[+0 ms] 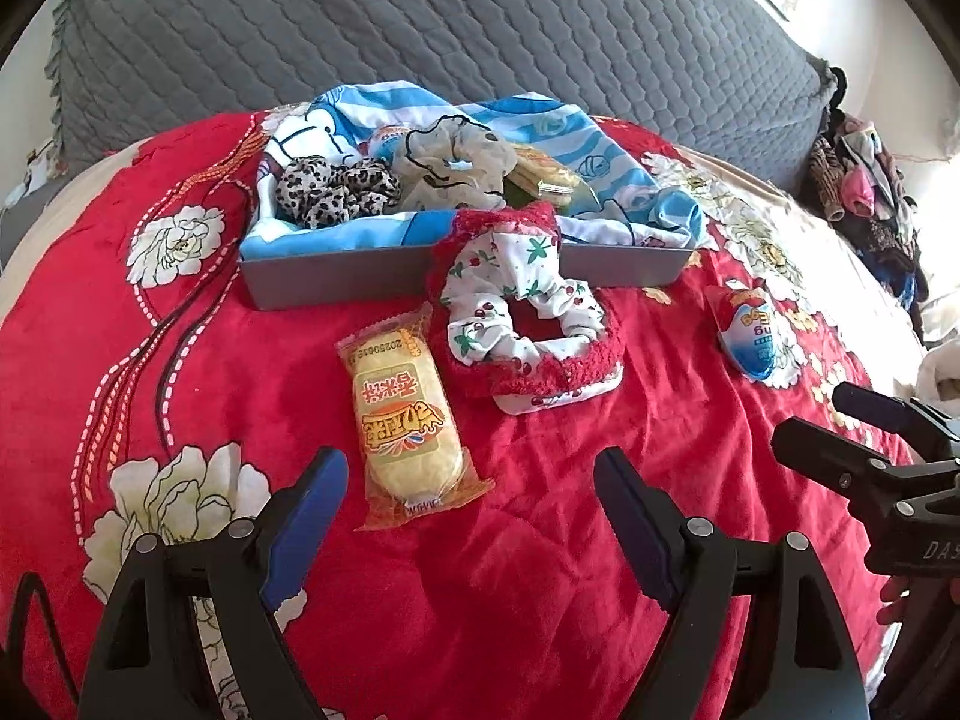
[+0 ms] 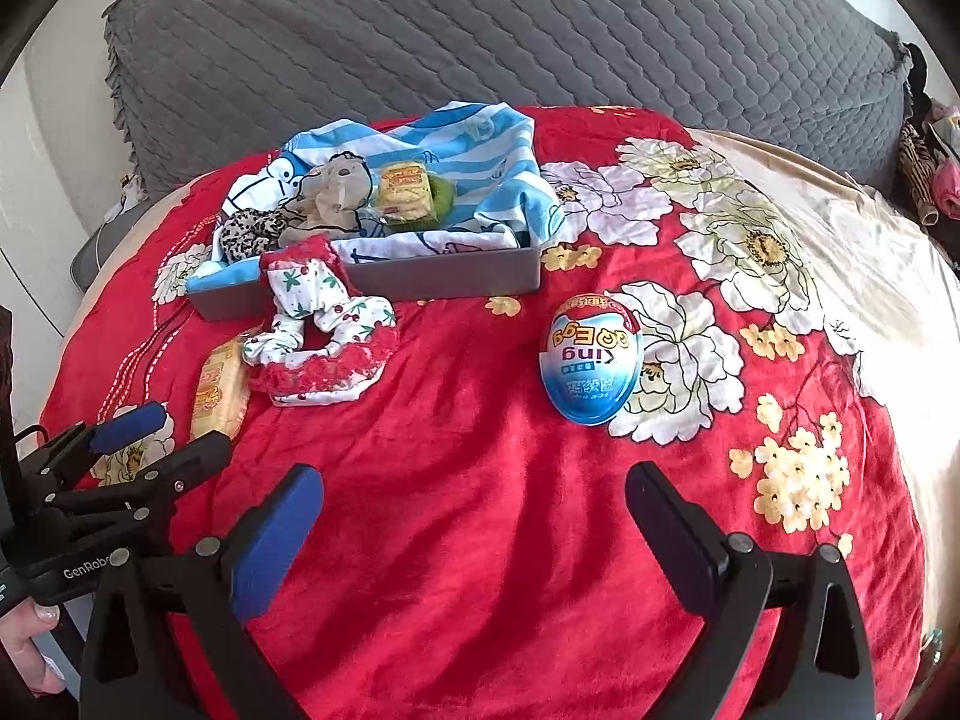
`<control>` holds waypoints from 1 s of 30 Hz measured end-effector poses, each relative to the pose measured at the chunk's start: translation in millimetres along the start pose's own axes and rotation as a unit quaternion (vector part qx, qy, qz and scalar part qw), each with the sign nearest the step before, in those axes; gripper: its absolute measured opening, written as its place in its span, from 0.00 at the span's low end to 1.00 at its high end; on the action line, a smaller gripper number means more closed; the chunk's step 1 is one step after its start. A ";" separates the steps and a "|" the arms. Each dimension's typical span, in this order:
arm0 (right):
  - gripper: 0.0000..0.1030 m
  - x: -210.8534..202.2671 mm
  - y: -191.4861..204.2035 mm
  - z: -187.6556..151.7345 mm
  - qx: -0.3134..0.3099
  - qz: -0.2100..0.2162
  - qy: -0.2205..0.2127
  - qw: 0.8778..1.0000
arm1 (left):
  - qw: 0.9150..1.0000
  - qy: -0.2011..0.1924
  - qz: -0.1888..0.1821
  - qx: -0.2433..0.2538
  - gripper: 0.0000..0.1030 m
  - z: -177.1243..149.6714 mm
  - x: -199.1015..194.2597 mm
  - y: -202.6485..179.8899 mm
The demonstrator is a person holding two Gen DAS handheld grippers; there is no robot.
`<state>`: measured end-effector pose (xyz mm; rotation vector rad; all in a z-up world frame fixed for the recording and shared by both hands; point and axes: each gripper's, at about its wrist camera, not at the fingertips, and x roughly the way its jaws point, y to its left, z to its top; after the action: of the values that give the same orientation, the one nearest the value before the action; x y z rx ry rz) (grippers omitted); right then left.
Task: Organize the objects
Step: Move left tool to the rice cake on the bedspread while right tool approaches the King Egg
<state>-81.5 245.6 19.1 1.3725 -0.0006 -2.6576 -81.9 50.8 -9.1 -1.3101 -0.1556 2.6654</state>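
My left claw (image 1: 471,516) hangs spread wide over the red floral blanket (image 1: 540,570), gripping nothing. Just past its blue pads lies the wrapped cake (image 1: 405,420): a pale yellow oblong in clear crinkled plastic, orange printed label with Chinese characters, its long axis running from 11 to 5 o'clock. At its 2 o'clock sits the cherry-print scrunchie (image 1: 522,324), white with red cherries and green leaves, trimmed in fuzzy red, its upper end draped over the front wall of the grey tray (image 1: 336,282). The tray is lined with blue-and-white striped cloth (image 1: 600,144) and holds a leopard scrunchie (image 1: 336,186), a sheer beige scrunchie (image 1: 456,165) and a packet of yellow biscuits (image 1: 549,177).

My right claw (image 2: 474,516) is likewise wide apart and holding nothing. At its 1 o'clock the blue-and-white egg-shaped toy pack (image 2: 591,357) rests on the blanket, foil face up, red band across its far end.
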 end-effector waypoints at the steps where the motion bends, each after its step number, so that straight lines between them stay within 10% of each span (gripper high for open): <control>1: 0.99 0.6 -0.8 0.3 0.001 0.000 0.000 1.000 | 1.000 0.002 -0.001 0.000 0.83 0.3 1.3 -0.5; 30: 0.99 27.6 -26.4 16.1 0.030 -0.009 0.000 1.000 | 1.000 0.014 -0.001 -0.024 0.83 8.3 32.2 6.3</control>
<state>-113.8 266.9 4.3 1.3969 -0.0673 -2.6937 -108.5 50.7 -30.1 -1.3614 -0.2183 2.6560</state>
